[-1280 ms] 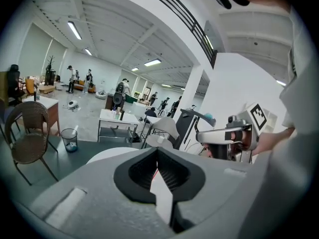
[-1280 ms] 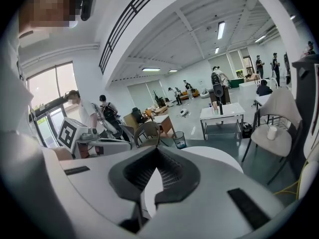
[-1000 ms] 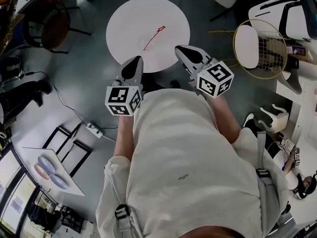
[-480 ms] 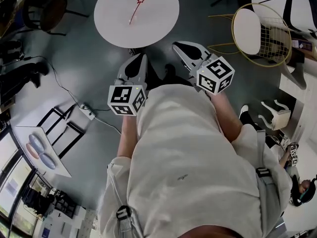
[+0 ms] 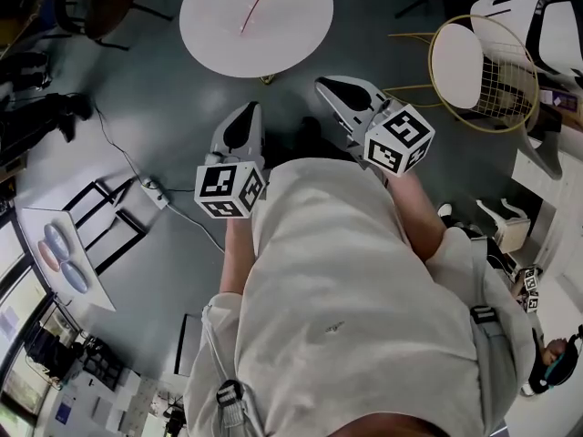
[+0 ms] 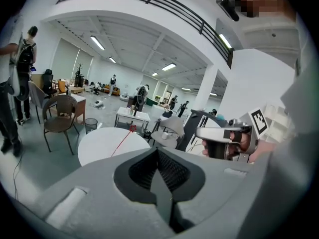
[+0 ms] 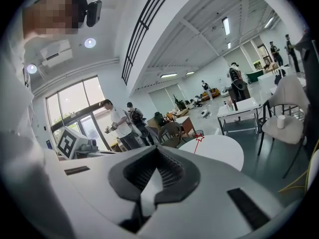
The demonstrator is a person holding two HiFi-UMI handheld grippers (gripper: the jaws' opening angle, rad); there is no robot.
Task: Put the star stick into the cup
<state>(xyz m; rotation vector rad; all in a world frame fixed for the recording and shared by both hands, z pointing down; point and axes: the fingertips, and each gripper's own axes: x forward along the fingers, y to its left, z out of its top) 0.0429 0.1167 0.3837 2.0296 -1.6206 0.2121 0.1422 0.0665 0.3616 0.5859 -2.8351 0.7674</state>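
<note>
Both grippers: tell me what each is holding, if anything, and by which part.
Nothing is held. The left gripper and right gripper both have their jaws together on nothing; the star stick lies untouched on the round white table, away from both.

round table [image 5: 291,35] cut at top — star stick [image 5: 252,12] too small.

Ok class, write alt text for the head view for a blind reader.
Seen from above, a person in a pale shirt holds the left gripper and right gripper, jaws shut and empty, short of a round white table where a red star stick lies. No cup shows.
</note>
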